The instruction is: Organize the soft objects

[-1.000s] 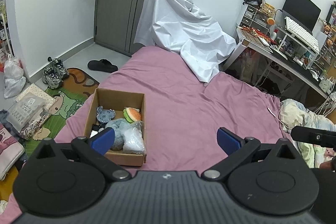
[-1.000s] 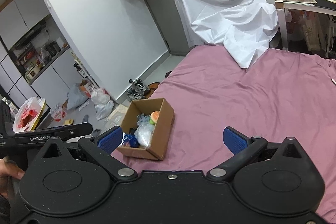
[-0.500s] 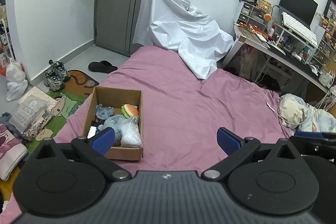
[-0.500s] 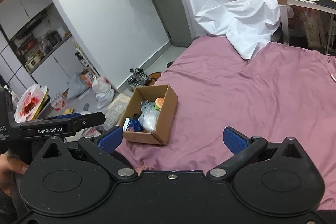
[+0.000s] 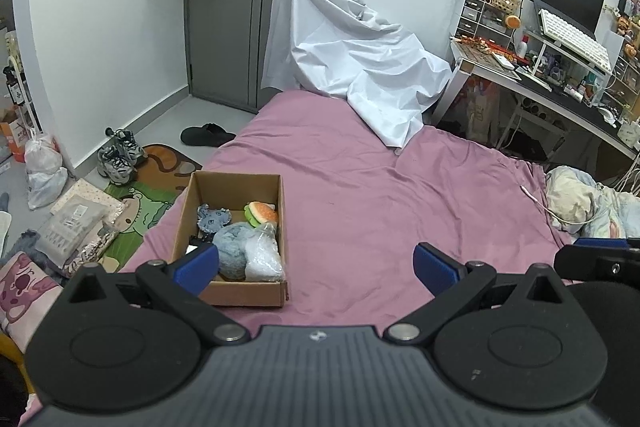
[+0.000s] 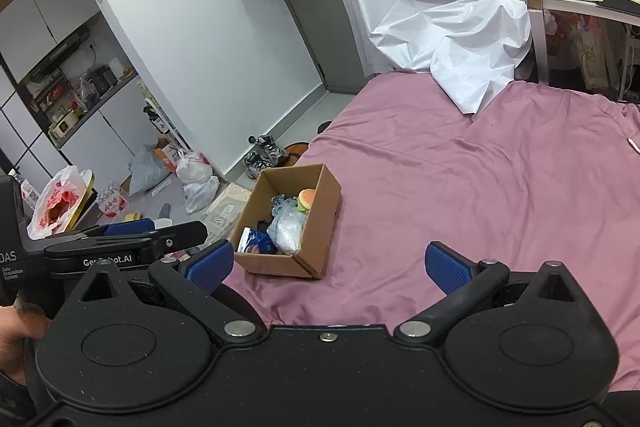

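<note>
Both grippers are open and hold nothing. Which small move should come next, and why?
Probably bring the left gripper forward and down toward the cardboard box. The box sits on the purple bedsheet close to its left finger, with the burger plush lying uncovered on top. The right gripper is farther from the box.

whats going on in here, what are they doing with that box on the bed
A person holds a pair of tongs in each hand above a purple bed. Both the left tongs and the right tongs are open and hold nothing. A cardboard box sits near the bed's edge with soft things inside: a burger toy, a blue-grey plush and a clear plastic bag. Neither pair touches the box.
</note>
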